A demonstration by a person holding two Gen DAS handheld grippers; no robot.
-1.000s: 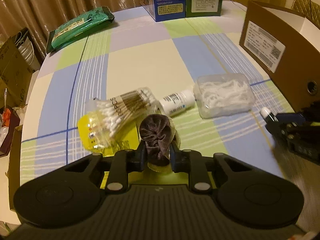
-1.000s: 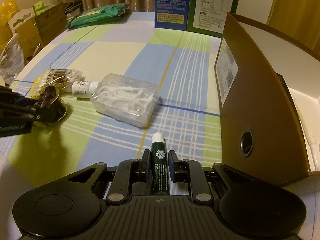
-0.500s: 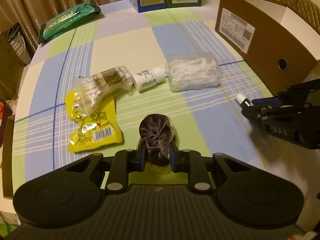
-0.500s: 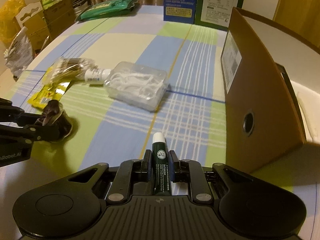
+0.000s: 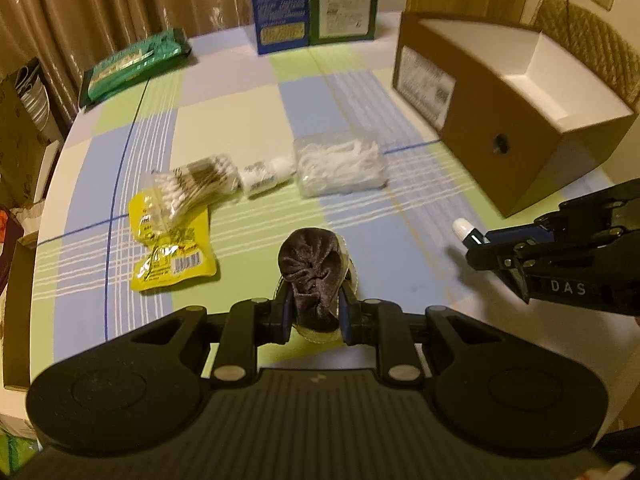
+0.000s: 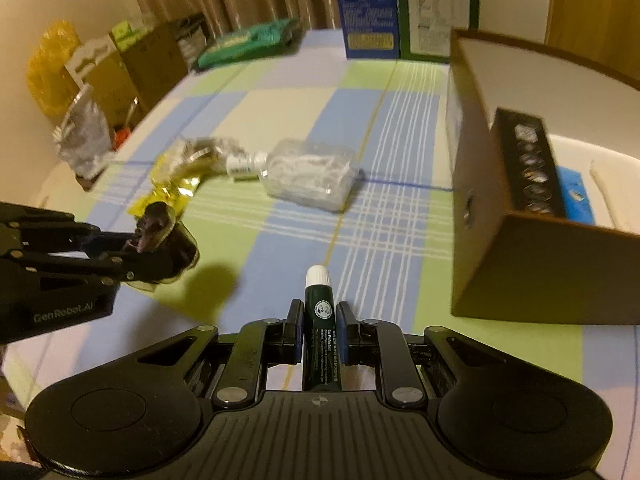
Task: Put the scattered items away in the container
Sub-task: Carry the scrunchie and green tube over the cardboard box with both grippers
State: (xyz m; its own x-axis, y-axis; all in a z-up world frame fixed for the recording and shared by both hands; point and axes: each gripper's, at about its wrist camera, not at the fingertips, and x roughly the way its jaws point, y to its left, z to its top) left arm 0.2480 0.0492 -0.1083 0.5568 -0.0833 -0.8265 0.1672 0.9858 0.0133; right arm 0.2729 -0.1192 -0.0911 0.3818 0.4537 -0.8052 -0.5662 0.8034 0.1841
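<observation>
Dark brown velvet scrunchie (image 5: 314,270), bunched, pinched between left jaws.

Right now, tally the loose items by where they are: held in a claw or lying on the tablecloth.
Held in a claw: 2, scrunchie, lip balm tube
On the tablecloth: 4, cotton swabs, yellow packet, small white bottle, floss pick box
Total: 6

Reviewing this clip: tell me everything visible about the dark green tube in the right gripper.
The tube is slim and dark green with a white cap, a round white logo and small white print along its body. It looks like a lip-balm tube. The right gripper is shut on its middle, cap pointing forward, held clear above the checked tablecloth. Only the two pads touch it. From the left wrist view its white cap sticks out ahead of the fingers, short of the brown box.
</observation>
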